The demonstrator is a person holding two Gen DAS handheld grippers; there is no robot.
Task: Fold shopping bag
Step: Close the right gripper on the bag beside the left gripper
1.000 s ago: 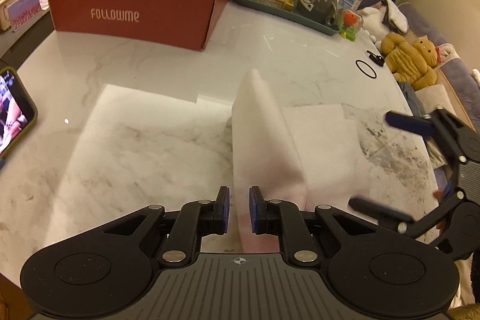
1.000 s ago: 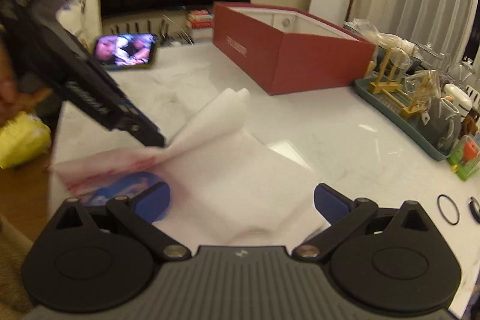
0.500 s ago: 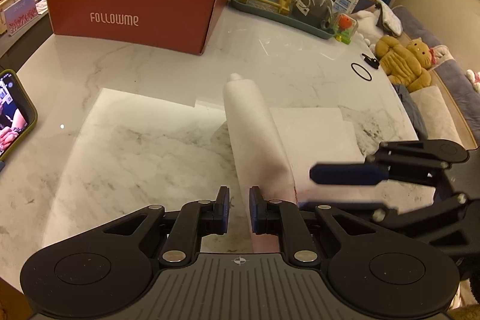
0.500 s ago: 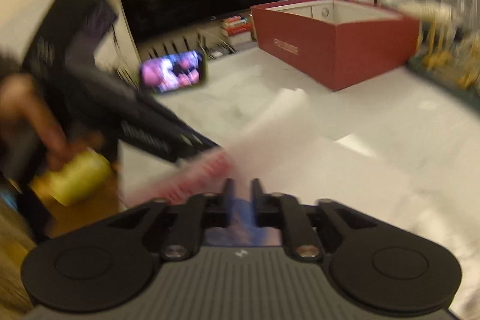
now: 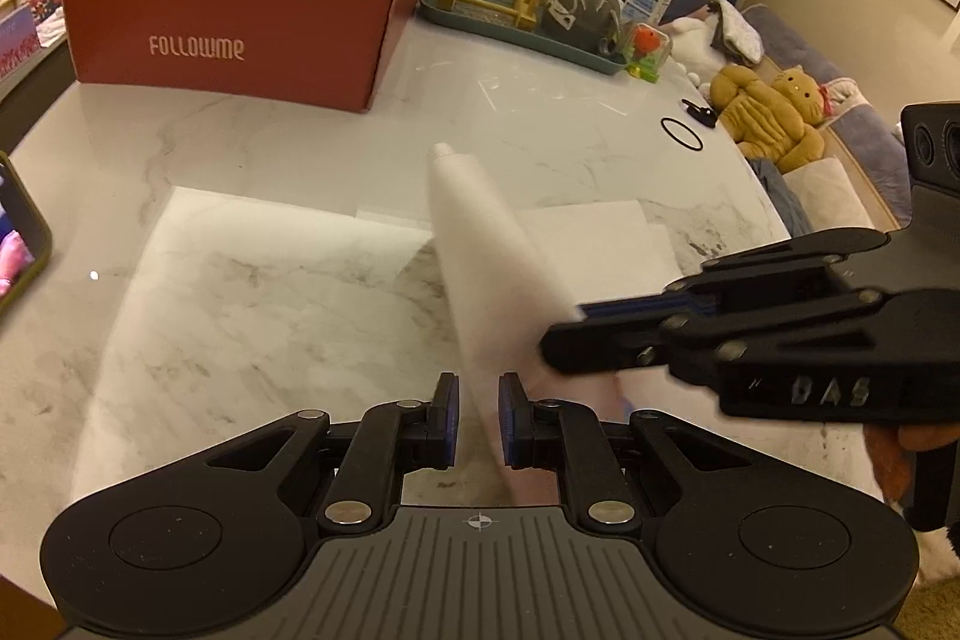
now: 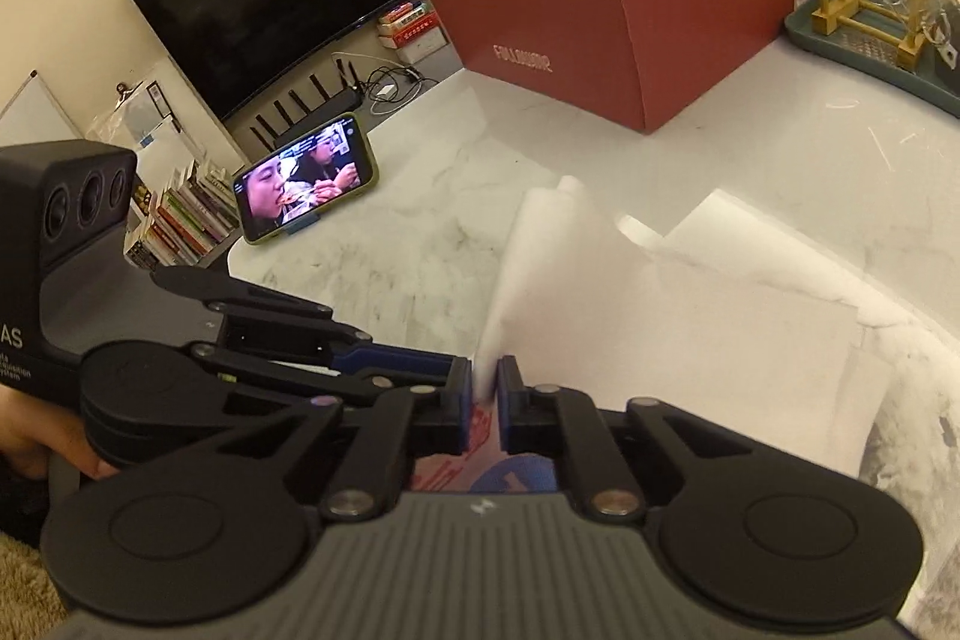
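L gripper (image 5: 478, 421): pads nearly together w/ a raised ridge of the white shopping bag (image 5: 480, 244) running between them; pinching the bag edge, though a sliver of gap shows on the left pad side; R gripper (image 6: 485, 403): pads pressed onto the same fold, pinching it; red/blue print on the bag visible just under the pads in R wrist view.

Bag: mostly flat on the marble table (image 5: 252, 316); from L wrist view the lifted fold rises from 6 o'clock toward 12, tapering to a rounded tip near frame centre; flat part spreads out toward 3 o'clock; in R wrist view flat part fills 3 o'clock side, lifted fold runs up to approx 12.

R gripper seen in L wrist view at 3 o'clock, fingers (image 5: 606, 334) coming in sideways onto the fold; L gripper seen in R wrist view at 9 o'clock, tips meeting the R gripper's at the fold; a hand (image 6: 42, 451) holds its grip at frame edge.

Other: red box (image 5: 240, 22) at 11 o'clock, well apart from bag; tray of glassware (image 5: 516, 16) at 1 o'clock; black ring (image 5: 681, 134) at 2 o'clock; phone (image 6: 306, 187) propped at 10 o'clock in R wrist view, screen on.
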